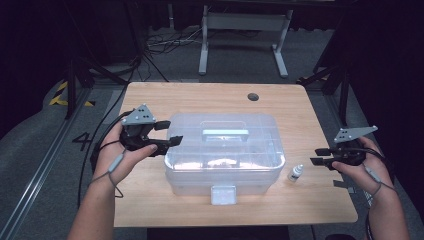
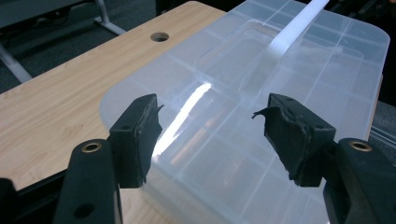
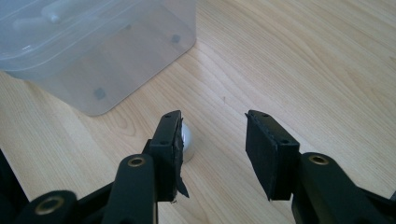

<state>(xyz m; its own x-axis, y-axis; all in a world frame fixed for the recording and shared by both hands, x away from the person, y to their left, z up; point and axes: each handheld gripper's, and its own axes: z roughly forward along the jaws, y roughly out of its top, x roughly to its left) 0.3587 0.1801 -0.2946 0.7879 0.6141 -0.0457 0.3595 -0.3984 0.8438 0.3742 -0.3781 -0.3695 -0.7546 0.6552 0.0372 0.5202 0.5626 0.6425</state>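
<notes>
A clear plastic storage box (image 1: 225, 150) with a shut lid and a flat handle (image 1: 225, 133) stands in the middle of the wooden table (image 1: 210, 97). My left gripper (image 1: 172, 132) hovers at the box's left end, open, with nothing between its fingers. In the left gripper view its jaws (image 2: 210, 107) stand apart over the lid (image 2: 289, 88) near a corner. A small white bottle (image 1: 296, 173) stands just right of the box. My right gripper (image 1: 315, 155) is open a little to the right of it. In the right gripper view the bottle (image 3: 188, 140) peeks from behind the left finger.
The box has a clip latch (image 1: 223, 194) on its front side. A round cable hole (image 1: 253, 96) sits near the table's far edge. Bare wood lies to the left and right of the box. Beyond the table are a grey desk frame (image 1: 245, 30) and floor cables.
</notes>
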